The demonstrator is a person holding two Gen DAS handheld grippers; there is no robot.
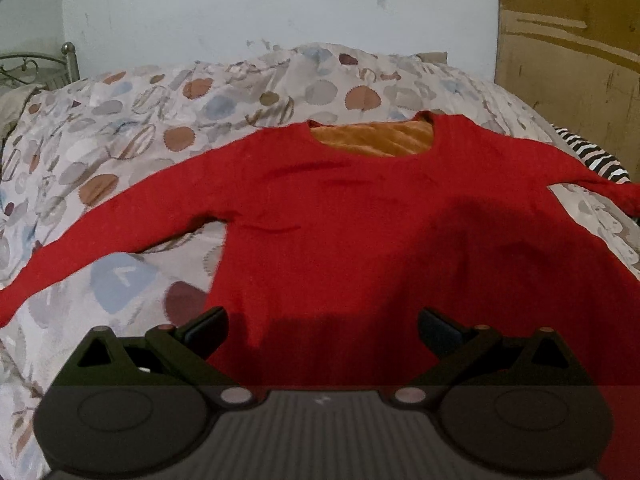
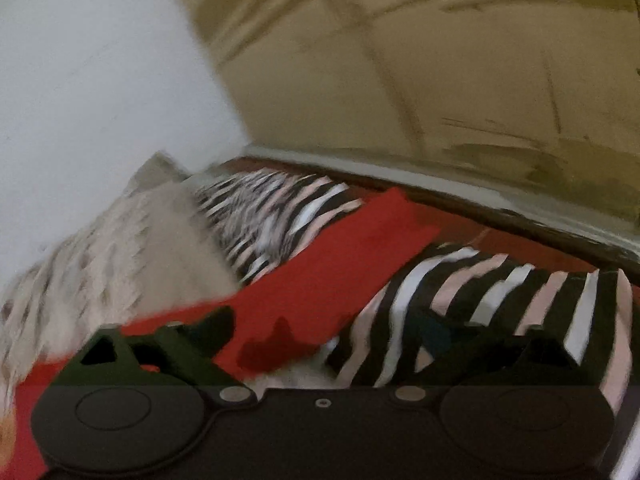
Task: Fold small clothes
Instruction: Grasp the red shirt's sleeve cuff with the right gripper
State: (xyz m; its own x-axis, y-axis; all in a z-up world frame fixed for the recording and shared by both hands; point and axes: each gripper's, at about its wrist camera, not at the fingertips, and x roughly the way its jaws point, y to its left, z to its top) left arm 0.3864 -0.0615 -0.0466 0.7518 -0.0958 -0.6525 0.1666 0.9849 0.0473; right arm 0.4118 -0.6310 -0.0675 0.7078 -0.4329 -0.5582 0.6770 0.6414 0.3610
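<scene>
In the left wrist view the left gripper [image 1: 322,326] hangs over the near hem of the red top [image 1: 360,220], its jaws wide apart with nothing between them but the cloth lying below; whether the fingertips touch the fabric I cannot tell. A dark shadow falls across the lower right part of the top. The top lies flat and spread out on the bed [image 1: 120,128], front up, hem toward the near edge and neck toward the far edge, an orange lining [image 1: 376,140] showing inside the neck opening. One sleeve runs out to the bed's left side and reaches the left border of the view; the other runs toward the right side, where its end lies beside a striped cloth [image 1: 600,160]. The bed's cover is pale with round brown, blue and grey patches. Beyond the far edge stand a metal bedstead [image 1: 68,60] at the left corner, a pale wall [image 1: 280,8] and a wooden cupboard [image 1: 568,60] on the right.

The right wrist view is blurred. The right gripper [image 2: 326,330] has its jaws apart, over the red sleeve [image 2: 340,272], which passes between the fingers without being pinched. The sleeve crosses the black, white and pink striped cloth [image 2: 500,292] at the bed's right side. Past it are the bed's edge, the cupboard [image 2: 440,80] and the wall [image 2: 100,80].
</scene>
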